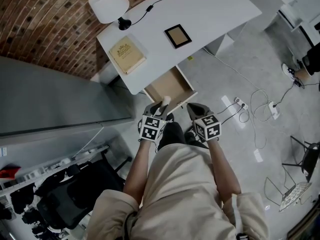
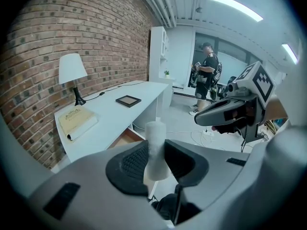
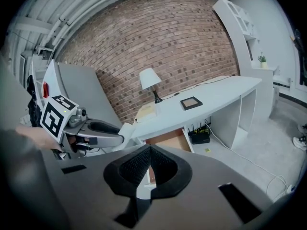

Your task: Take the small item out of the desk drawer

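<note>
Small item [image 2: 155,138]: white, slim, bottle-like, with a narrower cap on top; upright between the pads of the left gripper, already out of the drawer, in the air near its pulled-out front.
Left gripper [image 1: 161,105]: jaws clamped on the small item, one ribbed pad on each side; kept partly apart by the width of the item; pointed down toward the desk.
Right gripper [image 1: 195,109]: just beside the left gripper, on its right; jaws together, pads touching, nothing between them.
Drawer [image 1: 169,85]: open, standing out from under the front edge of the desktop near the left end; wooden bottom, white front panel.
Desk [image 1: 210,14]: white and long, against a brick wall [image 1: 60,19].
Book [image 1: 127,54]: pale cover, flat on the desktop near the left end, close to the front edge, just above the drawer.
Lamp [image 1: 108,5]: white shade, black base, at the back left corner of the desktop; black cable running along the back edge.
Picture frame [image 1: 178,36]: dark, flat, about the middle of the desktop, apart from the book.
Floor [image 1: 235,74]: grey, with white power strips [image 1: 241,103] and cables to the right of the drawer.
Person [image 2: 207,75]: standing well beyond the far end of the desk, seen in the left gripper view.
</note>
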The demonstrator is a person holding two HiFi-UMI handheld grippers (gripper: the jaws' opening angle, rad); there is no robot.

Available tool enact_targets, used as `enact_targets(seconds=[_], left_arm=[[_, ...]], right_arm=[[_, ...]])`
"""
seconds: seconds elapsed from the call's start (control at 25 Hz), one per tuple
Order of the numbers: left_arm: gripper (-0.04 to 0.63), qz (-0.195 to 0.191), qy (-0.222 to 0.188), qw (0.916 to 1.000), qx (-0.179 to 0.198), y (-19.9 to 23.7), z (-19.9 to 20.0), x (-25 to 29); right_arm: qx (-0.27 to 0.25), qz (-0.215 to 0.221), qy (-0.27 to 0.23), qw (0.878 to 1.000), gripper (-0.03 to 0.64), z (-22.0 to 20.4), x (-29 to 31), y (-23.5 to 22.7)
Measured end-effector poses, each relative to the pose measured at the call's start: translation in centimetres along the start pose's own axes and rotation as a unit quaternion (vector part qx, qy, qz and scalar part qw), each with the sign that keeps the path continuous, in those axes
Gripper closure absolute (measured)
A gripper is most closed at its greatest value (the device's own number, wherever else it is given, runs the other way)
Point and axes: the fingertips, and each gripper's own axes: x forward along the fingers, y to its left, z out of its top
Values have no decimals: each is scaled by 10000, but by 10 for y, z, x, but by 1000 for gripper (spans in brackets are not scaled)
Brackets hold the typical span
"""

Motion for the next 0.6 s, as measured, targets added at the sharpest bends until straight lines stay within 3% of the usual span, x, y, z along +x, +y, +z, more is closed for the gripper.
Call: enact_targets(seconds=[0.32, 0.6], left_arm=[[479, -53, -115, 9998, -158, -1, 0, -4], [479, -98, -92, 9999, -9, 0, 0, -5]], right_arm=[[-46, -31, -16, 10000, 594, -5, 1, 5], [-173, -63, -25, 9998, 594, -5, 0, 8]])
